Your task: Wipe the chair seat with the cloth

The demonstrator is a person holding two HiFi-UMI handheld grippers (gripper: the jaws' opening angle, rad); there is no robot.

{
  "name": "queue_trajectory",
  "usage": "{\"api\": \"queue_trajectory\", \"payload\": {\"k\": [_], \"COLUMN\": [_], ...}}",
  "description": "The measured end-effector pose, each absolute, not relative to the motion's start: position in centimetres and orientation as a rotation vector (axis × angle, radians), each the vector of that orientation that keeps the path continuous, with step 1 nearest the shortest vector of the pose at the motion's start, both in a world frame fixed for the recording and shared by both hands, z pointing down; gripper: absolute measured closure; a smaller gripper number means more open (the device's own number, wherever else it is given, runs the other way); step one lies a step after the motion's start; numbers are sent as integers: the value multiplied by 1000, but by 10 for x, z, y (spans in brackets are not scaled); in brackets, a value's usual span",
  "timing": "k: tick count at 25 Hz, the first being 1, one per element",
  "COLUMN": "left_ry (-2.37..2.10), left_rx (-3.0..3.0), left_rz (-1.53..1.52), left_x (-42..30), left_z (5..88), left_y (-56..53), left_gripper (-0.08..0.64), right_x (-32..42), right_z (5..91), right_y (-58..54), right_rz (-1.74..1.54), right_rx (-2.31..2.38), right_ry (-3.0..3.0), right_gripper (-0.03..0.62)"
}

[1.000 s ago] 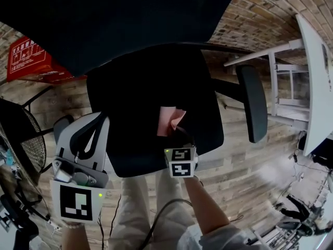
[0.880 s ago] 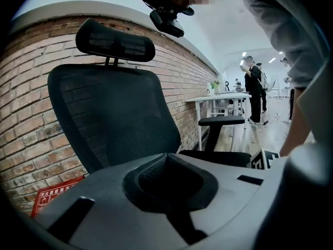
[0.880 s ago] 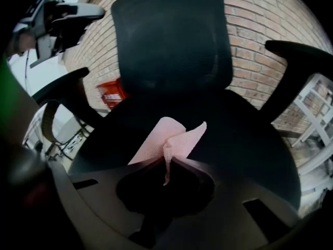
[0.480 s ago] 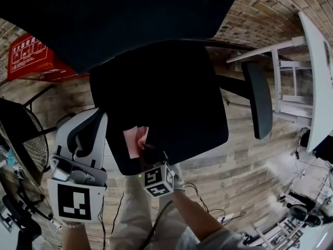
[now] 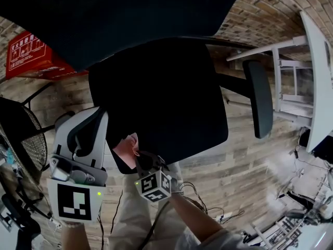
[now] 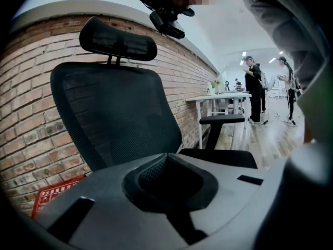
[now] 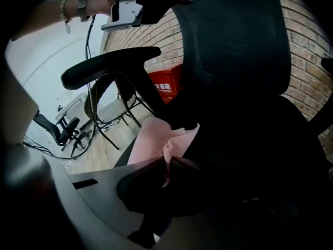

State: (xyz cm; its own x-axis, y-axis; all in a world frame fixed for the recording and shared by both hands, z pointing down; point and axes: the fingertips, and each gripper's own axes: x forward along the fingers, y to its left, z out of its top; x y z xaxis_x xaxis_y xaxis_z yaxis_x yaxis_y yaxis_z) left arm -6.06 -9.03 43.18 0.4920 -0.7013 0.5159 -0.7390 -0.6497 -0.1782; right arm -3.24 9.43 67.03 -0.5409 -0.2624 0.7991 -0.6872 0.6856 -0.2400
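1. While pinched at one fold by the right tongs (image 5: 138,159), the pink cloth (image 5: 127,146) lies on the near left corner of the chair seat (image 5: 171,98), at the seat's edge closest to the person.
2. Seen from the right gripper view, the cloth (image 7: 156,137) fans out ahead of the tongs (image 7: 165,163), whose jaws are closed on a raised crease of it; the rest of the cloth rests against the dark seat (image 7: 250,139).
3. Black seat: it fills the middle of the head view, with the mesh backrest (image 5: 119,14) above it and one padded armrest (image 5: 258,100) at the right.
4. Left tongs (image 5: 83,121): held just beside the seat's left edge and apart from the cloth. In the left gripper view the jaws are together with nothing between them, pointing at the backrest (image 6: 114,113) and headrest (image 6: 117,38).
5. Floor (image 5: 244,160): wooden planks under and around the chair.
6. Surroundings: a red box (image 5: 28,56) stands on the floor to the left, a brick wall (image 6: 26,113) runs behind the chair, and a white worktop (image 5: 315,61) stands well apart at the right. Two people (image 6: 255,87) stand in the far background of the left gripper view.
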Motion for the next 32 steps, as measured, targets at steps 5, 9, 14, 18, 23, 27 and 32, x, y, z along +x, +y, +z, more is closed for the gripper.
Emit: {"api": "queue_trajectory", "payload": {"k": [5, 9, 14, 18, 23, 27, 32], "left_ry": [-1250, -1227, -1195, -1192, -1180, -1182, -1166], "left_rx": [2675, 2690, 2713, 2710, 2712, 2720, 2734], "left_rz": [864, 862, 891, 900, 903, 902, 926], "left_x": [-49, -37, -26, -19, -8, 0, 6], "left_z": [433, 433, 432, 434, 435, 433, 431], "left_y": [-88, -89, -90, -90, -92, -94, -94], "left_gripper": [541, 541, 541, 541, 541, 541, 541], "right_x": [16, 63, 131, 193, 263, 308, 345], "right_z": [675, 678, 678, 677, 671, 665, 663], "right_y": [68, 49, 34, 28, 21, 18, 21], "right_rz": [688, 657, 578, 568, 544, 510, 516], "right_rx": [866, 957, 1018, 1095, 1185, 1232, 1269], "right_ry": [-2039, -1975, -1902, -1811, -1694, -1620, -1537], "right_gripper": [543, 543, 543, 543, 543, 543, 543]}}
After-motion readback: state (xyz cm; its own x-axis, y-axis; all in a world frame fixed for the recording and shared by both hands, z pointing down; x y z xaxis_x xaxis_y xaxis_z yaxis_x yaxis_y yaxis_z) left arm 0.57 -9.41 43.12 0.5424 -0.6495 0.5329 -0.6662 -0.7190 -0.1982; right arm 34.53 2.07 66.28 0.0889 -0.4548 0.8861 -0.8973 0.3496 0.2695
